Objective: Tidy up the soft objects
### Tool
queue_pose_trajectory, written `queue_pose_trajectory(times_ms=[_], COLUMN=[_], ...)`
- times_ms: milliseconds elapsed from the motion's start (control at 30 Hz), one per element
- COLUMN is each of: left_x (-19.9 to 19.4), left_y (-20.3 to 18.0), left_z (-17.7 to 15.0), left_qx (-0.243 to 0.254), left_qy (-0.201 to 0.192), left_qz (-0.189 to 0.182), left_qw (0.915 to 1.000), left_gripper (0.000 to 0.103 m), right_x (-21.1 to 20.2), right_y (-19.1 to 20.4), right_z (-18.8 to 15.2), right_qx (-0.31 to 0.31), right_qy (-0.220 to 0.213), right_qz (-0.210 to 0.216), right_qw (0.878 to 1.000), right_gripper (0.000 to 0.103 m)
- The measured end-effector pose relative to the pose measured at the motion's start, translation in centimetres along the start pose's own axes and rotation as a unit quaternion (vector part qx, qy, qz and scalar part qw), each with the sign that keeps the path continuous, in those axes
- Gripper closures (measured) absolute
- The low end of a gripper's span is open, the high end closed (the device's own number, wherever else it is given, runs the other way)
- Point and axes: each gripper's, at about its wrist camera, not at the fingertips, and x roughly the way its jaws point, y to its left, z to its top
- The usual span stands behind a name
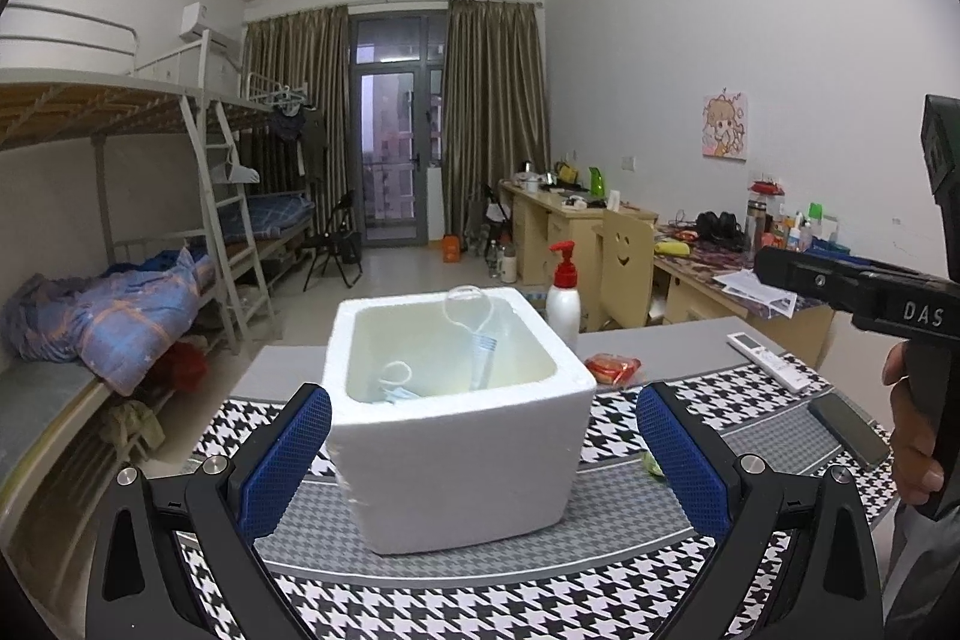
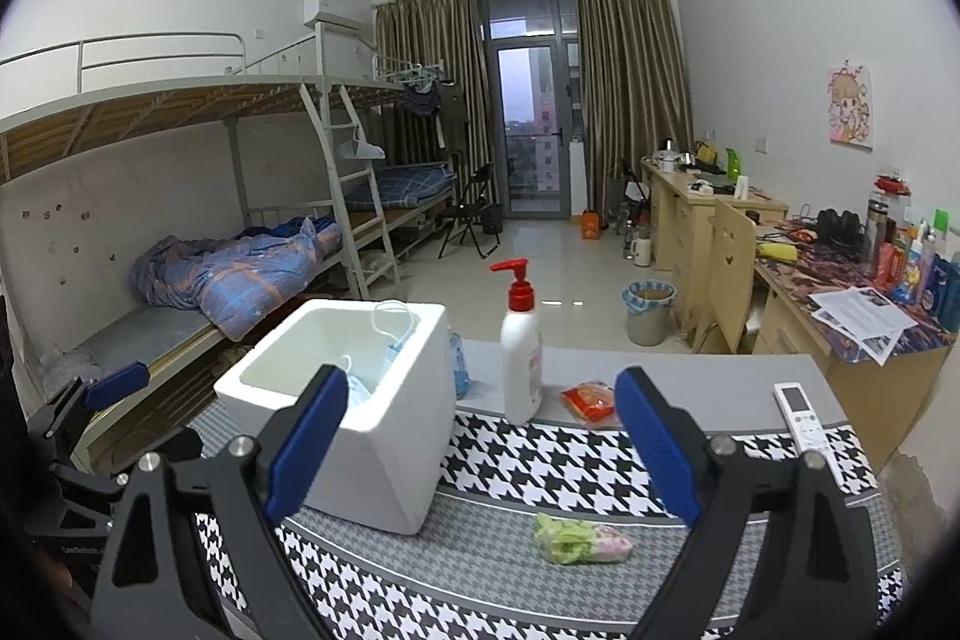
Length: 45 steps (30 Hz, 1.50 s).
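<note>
Both the right gripper (image 2: 483, 451) and left gripper (image 1: 483, 451) gape empty; the crumpled green soft item (image 2: 579, 538), possibly cloth, lies at the foam box's (image 2: 384, 466) four o'clock on the counter (image 2: 720, 388), so descend squarely over it.

The white foam box (image 1: 462, 418) stands between the left gripper's (image 1: 483, 451) wide-apart blue pads, blocking passage forward. Ahead of the right gripper (image 2: 483, 451), bare houndstooth cloth (image 2: 576, 466) lies clear up to the pump bottle (image 2: 521, 358) and red packet (image 2: 591, 400); a green-pink bundle (image 2: 579, 538) lies low between its pads.
</note>
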Motion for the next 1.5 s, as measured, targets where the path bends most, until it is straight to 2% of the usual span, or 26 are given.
queue_pose_trajectory(times_ms=[300, 700, 1233, 1500], left_x=[0.5, 2.1, 5.1, 5.8], left_y=[-1.8, -4.0, -5.9, -6.6], left_z=[-0.9, -1.7, -2.2, -2.0], left_qx=[-0.002, 0.007, 0.018, 0.031], left_qy=[0.008, 0.021, 0.040, 0.043], left_qz=[-0.013, -0.050, -0.083, -0.096], left_qw=[0.9999, 0.9985, 0.9955, 0.9940], left_gripper=[0.001, 0.001, 0.001, 0.001], right_x=[-0.9, -2.1, -4.0, -4.1], right_y=[-2.0, -3.9, -4.7, -5.0], right_z=[-1.4, -3.2, -5.7, -6.7], right_qx=[0.006, 0.011, 0.012, 0.019], right_qy=[0.009, 0.017, 0.024, 0.031], right_qz=[-0.015, -0.043, -0.086, -0.093], right_qw=[1.000, 0.999, 0.996, 0.995], right_gripper=[0.010, 0.010, 0.010, 0.010])
